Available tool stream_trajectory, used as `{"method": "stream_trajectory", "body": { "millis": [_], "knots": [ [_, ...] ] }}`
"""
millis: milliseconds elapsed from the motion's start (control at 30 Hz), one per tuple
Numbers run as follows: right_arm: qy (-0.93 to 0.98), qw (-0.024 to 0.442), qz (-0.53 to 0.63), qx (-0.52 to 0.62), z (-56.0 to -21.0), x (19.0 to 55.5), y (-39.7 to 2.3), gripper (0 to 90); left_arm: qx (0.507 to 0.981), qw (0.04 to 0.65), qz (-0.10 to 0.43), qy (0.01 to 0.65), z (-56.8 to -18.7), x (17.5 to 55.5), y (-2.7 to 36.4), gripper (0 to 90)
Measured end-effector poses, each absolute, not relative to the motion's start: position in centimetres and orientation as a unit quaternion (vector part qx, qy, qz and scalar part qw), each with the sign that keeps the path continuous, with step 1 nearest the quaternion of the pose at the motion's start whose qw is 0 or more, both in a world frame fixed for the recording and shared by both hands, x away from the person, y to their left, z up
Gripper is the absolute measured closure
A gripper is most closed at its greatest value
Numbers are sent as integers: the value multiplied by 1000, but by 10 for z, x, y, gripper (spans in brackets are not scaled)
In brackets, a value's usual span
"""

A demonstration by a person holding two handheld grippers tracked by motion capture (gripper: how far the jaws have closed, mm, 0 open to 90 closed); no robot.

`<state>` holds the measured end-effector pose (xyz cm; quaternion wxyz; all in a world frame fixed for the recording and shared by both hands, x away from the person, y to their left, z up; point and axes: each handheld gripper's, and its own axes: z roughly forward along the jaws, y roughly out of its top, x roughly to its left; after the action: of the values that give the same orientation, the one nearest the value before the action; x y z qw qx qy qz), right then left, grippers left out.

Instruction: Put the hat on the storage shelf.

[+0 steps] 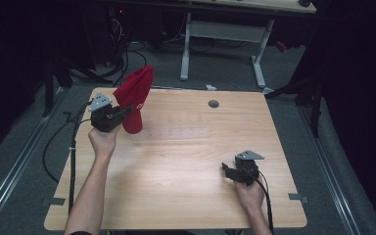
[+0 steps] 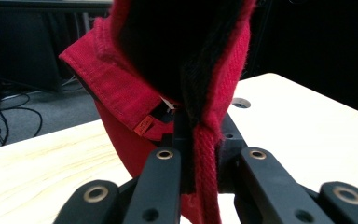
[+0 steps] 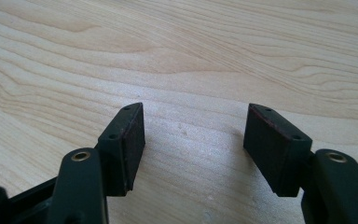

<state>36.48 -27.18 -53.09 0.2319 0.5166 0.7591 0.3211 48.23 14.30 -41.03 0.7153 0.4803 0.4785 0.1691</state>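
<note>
Wooden table (image 1: 186,161) bare around grommet hole (image 1: 213,104); red cloth (image 1: 134,98) lifted

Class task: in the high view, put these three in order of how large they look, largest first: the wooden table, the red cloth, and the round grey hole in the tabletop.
1. wooden table
2. red cloth, held up by the left gripper, so nearer the camera and looking somewhat larger
3. round grey hole

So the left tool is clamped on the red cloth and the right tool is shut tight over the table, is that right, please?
Not quite: the right tool is open over the table, nothing between its jaws, as the right gripper view shows. The left tool is indeed clamped on the red cloth.
</note>
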Motion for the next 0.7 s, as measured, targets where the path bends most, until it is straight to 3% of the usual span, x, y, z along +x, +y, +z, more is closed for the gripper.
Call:
{"method": "stream_trajectory", "body": {
  "millis": [700],
  "knots": [
    [761,231,322,513,-531,364,-271,384,486,706,173,486,-415,485,160,819]
  ]
}}
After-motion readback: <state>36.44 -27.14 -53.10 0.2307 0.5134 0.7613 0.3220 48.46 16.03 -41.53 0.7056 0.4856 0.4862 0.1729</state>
